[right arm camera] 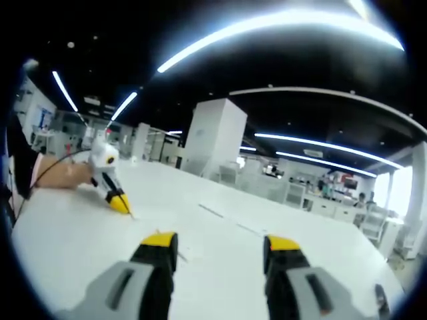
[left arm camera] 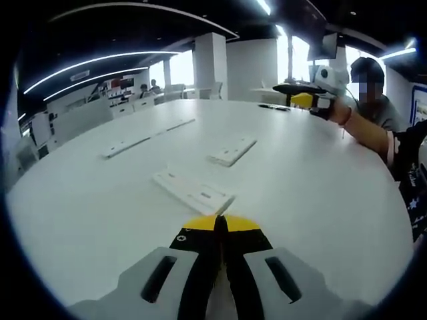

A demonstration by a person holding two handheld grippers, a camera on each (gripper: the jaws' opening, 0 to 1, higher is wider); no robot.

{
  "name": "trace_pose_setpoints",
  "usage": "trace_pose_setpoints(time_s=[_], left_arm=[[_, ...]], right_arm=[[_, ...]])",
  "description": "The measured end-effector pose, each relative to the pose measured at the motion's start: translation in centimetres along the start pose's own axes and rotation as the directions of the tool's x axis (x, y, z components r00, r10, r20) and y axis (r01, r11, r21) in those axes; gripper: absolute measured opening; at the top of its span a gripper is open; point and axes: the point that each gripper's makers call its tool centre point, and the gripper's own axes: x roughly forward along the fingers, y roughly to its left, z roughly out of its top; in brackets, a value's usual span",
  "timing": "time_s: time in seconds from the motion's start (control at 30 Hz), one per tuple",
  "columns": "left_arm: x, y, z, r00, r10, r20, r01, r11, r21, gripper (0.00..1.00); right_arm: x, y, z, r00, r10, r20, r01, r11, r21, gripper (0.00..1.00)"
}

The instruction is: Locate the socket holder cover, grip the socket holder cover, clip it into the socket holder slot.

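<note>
Across the frame's middle the white worktop (left arm camera: 320,200) carries the socket holder cover (left arm camera: 195,193), just ahead of the pinched-together, empty left tool (left arm camera: 220,223); right tool (right arm camera: 220,247) gapes wide. Locating step: next, open and grip

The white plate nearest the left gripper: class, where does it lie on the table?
In the left gripper view, the nearest white plate lies flat on the white table, just beyond the left gripper, with a second plate farther off.
</note>
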Motion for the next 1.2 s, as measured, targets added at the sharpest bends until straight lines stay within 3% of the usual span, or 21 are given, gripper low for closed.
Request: trace_pose_setpoints(time_s=[0.53,1.2], left_arm=[[0.5,-0.8,0.3,1.000,0.023,0.002,-0.023,0.998,0.065,0.03],[1.5,-1.5,0.8,0.999,0.037,0.009,-0.037,0.998,0.050,0.03]], right_arm=[[0.0,0.2,0.0,1.000,0.002,-0.001,-0.002,1.000,-0.004,0.53],[0.1,0.3,-0.2,1.000,0.001,-0.011,-0.001,1.000,-0.010,0.53]])
